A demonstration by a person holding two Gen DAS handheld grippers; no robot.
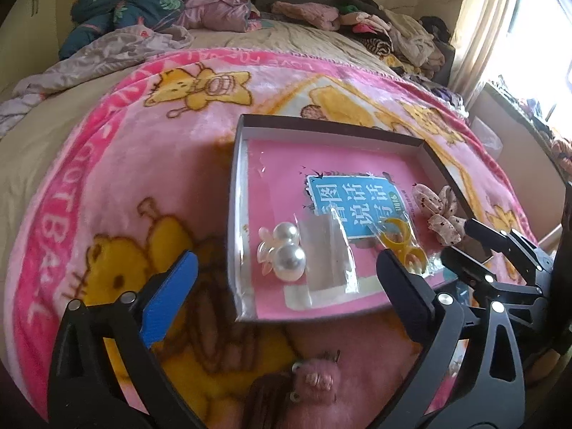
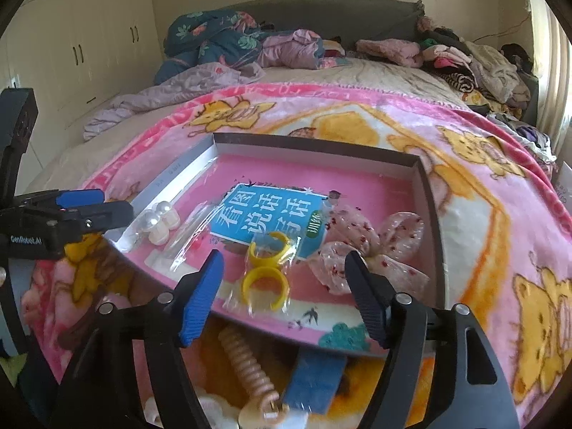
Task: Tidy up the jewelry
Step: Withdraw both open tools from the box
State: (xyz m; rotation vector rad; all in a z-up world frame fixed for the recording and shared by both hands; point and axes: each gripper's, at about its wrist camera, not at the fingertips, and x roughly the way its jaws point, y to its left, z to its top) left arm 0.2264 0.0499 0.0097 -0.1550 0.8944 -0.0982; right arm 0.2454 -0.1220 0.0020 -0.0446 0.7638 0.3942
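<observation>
Right gripper (image 2: 282,295), jaws spread and empty, sits nearer the bagged yellow rings (image 2: 266,271) lying dead ahead in the tray (image 2: 427,193); left gripper (image 1: 286,293) likewise released.

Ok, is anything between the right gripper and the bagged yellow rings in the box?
Nothing visible. The right gripper is open just short of the yellow rings, which lie in their clear bag inside the box. The floral bow sits off to the right.
</observation>
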